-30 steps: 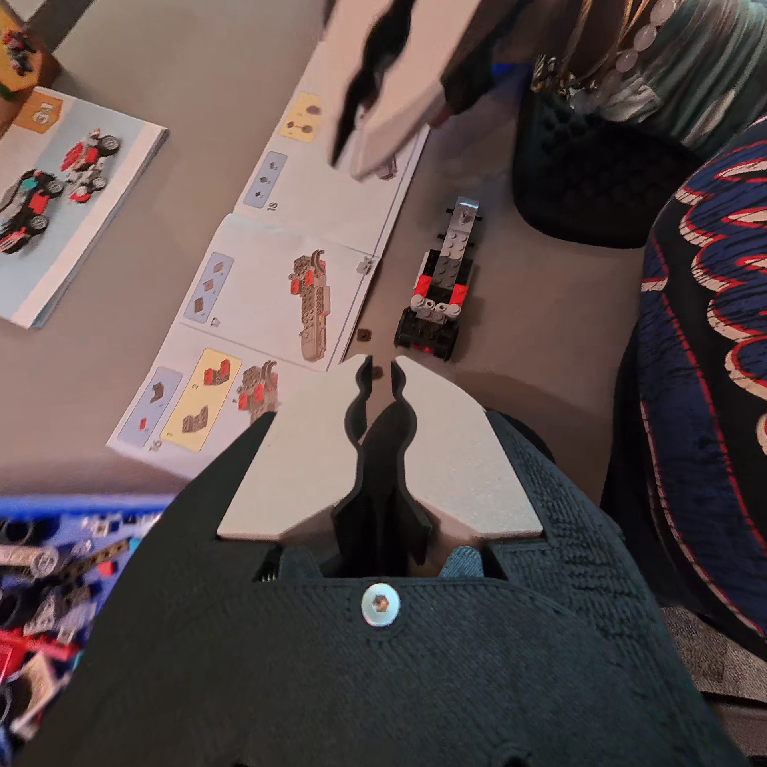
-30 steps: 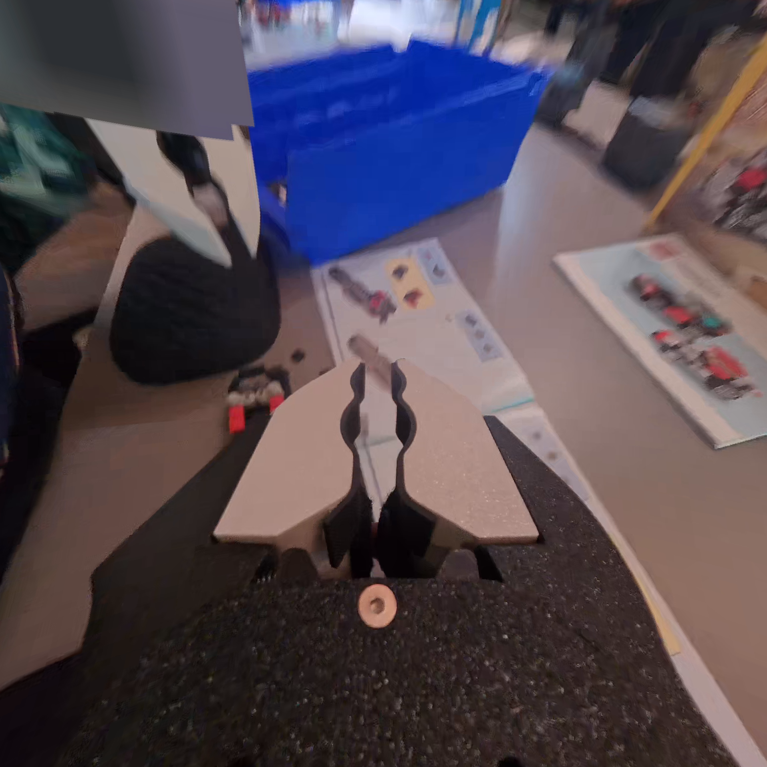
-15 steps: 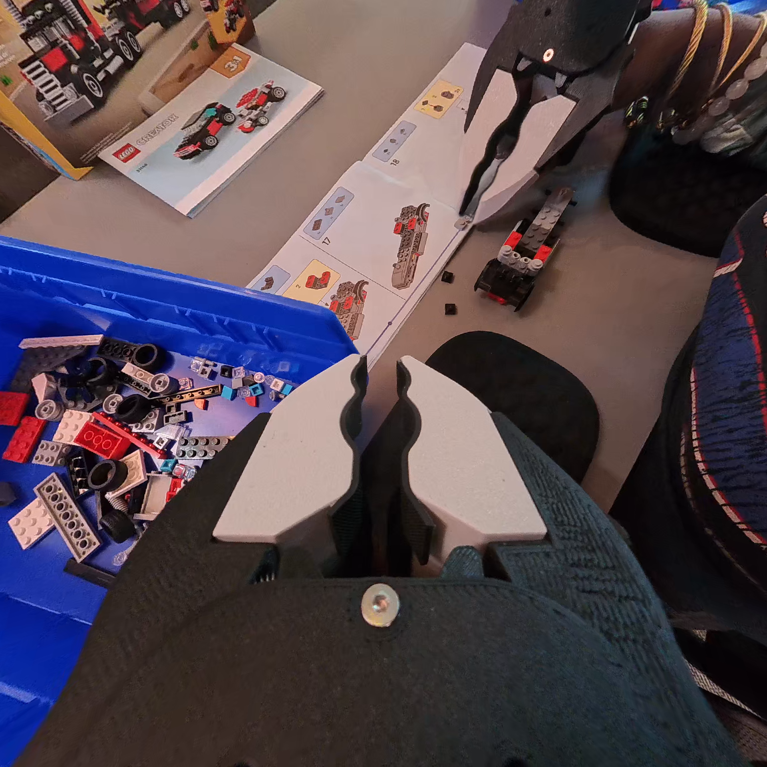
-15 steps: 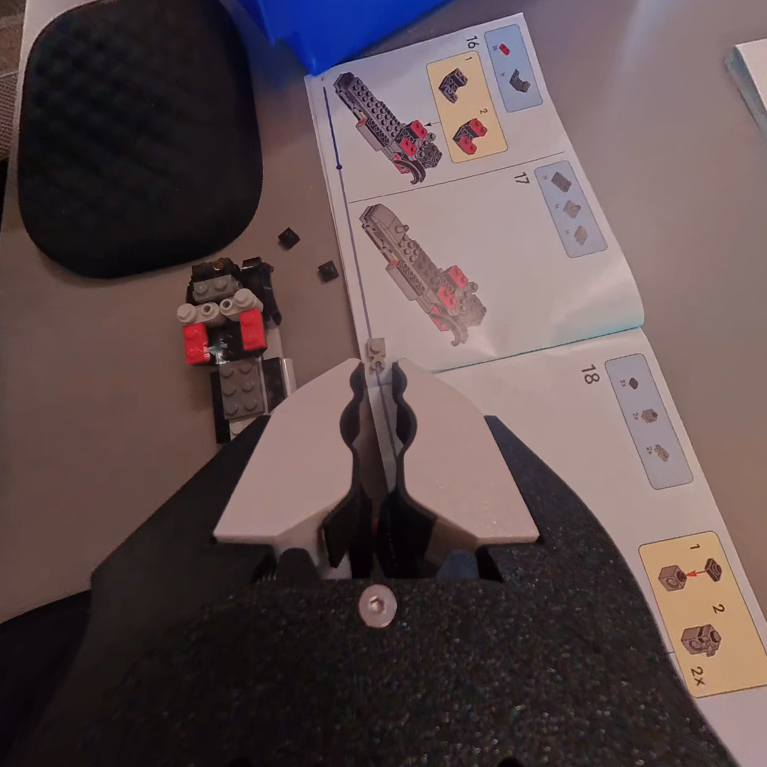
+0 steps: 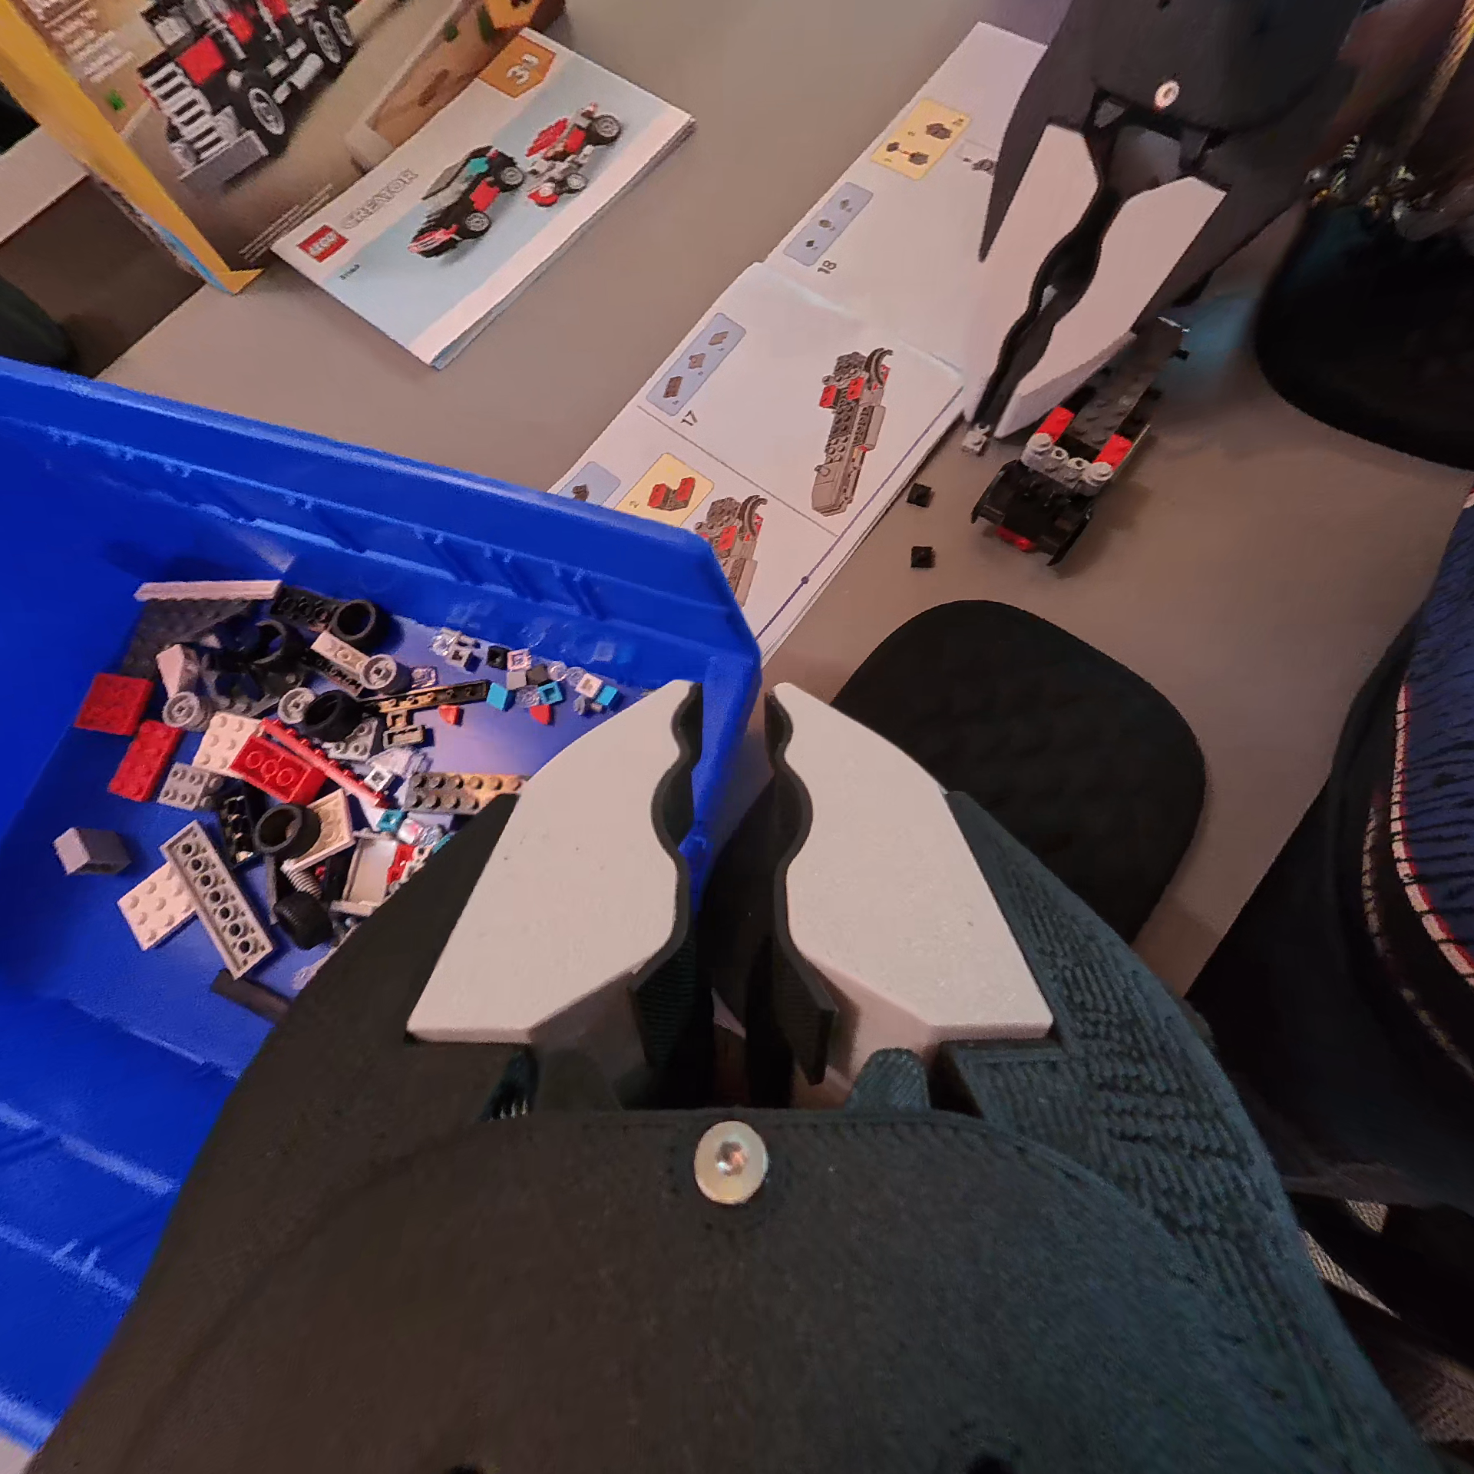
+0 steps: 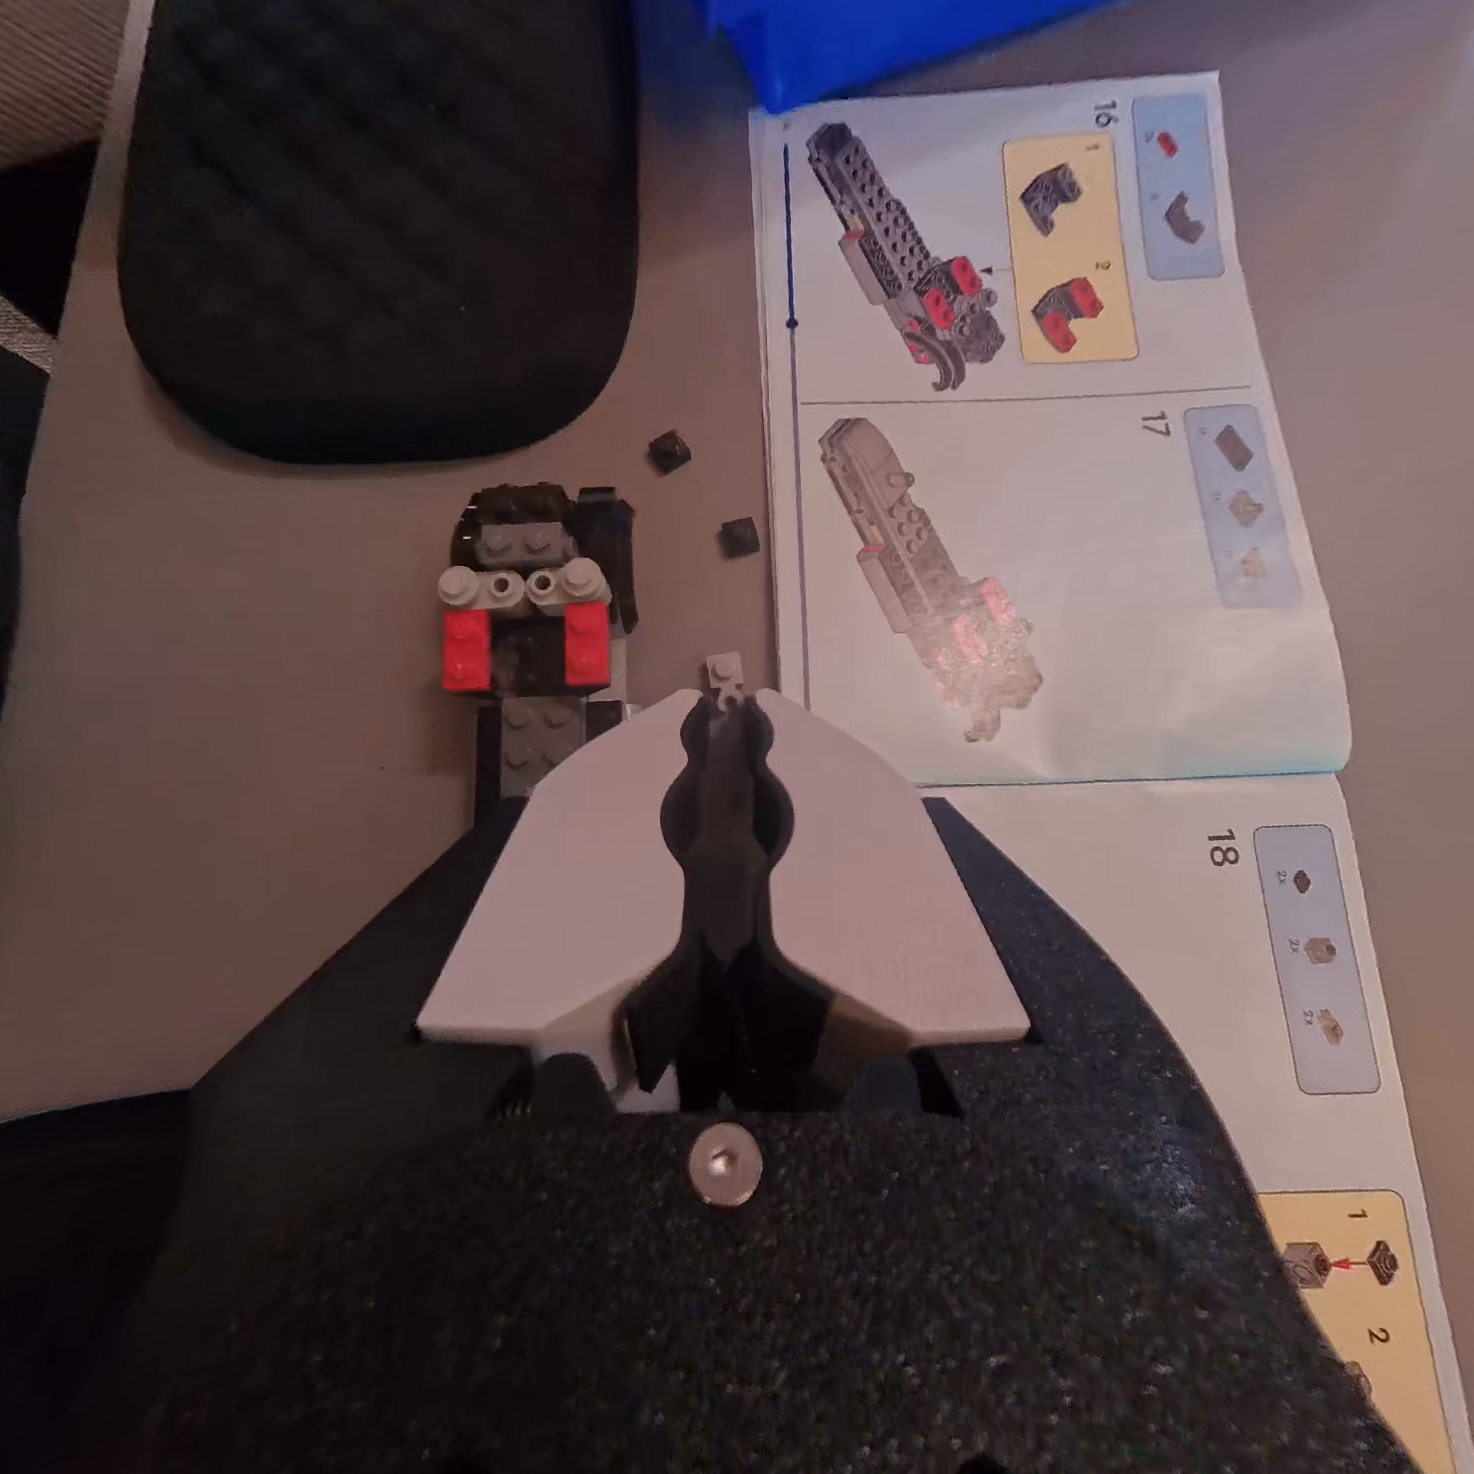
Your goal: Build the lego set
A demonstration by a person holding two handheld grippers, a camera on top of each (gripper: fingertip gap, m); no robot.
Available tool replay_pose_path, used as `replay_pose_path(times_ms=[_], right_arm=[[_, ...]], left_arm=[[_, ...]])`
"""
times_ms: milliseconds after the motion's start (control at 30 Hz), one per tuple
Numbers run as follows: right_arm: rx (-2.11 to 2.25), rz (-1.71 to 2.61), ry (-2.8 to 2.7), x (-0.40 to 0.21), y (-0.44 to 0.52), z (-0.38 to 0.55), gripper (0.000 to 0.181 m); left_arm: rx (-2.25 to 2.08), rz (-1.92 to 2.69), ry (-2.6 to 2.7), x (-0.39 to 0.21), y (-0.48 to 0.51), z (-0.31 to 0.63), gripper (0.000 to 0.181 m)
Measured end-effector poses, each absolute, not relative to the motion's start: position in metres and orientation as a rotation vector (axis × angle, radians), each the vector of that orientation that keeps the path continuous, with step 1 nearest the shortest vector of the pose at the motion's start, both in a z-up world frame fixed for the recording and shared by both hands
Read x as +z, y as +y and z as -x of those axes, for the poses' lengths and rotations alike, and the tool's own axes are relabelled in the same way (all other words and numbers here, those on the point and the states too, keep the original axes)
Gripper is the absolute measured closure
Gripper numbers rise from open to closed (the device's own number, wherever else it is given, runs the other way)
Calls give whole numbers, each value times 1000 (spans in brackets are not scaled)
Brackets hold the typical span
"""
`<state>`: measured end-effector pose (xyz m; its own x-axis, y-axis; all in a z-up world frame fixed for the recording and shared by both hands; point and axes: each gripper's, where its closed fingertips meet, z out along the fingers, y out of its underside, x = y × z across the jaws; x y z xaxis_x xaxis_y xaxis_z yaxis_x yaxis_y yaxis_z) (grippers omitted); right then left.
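A partly built black, grey and red lego model lies on the grey table; it also shows in the left wrist view. My right gripper is shut on a small light grey piece beside the model's right side, at the edge of the open instruction booklet. Two tiny black pieces lie loose between model and booklet. My left gripper is narrowly open and empty, over the right rim of the blue bin of loose pieces. The right gripper shows far off there.
A black padded mat lies near the table's front edge, in the right wrist view beyond the model. A closed booklet and the set's box lie at the far left. A person's patterned clothing is at the right. My hands' fingertips stand some 20 cm from each other.
My left gripper has drawn back and left, over the bin's edge, and opened slightly. My right gripper has come down beside the model and closed on the small grey piece.
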<state>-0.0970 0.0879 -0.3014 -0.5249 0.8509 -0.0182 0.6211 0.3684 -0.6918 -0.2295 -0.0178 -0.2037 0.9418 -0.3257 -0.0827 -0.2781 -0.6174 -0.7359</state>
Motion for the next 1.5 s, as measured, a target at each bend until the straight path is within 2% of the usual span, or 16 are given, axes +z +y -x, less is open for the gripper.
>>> replay_pose_path(times_ms=[400, 667, 1067, 1500], right_arm=[[1220, 1312, -2097, -270, 91, 102, 166], [1481, 1284, -1820, -235, 104, 109, 166], [1568, 1324, -1751, -241, 113, 113, 165], [1594, 1363, -1734, -244, 118, 113, 164]], left_arm=[[165, 2405, 197, -188, -59, 304, 160], [105, 2445, 78, -211, -67, 308, 153], [5, 2490, 47, -241, -65, 308, 152], [57, 2476, 9, -241, -54, 321, 154]])
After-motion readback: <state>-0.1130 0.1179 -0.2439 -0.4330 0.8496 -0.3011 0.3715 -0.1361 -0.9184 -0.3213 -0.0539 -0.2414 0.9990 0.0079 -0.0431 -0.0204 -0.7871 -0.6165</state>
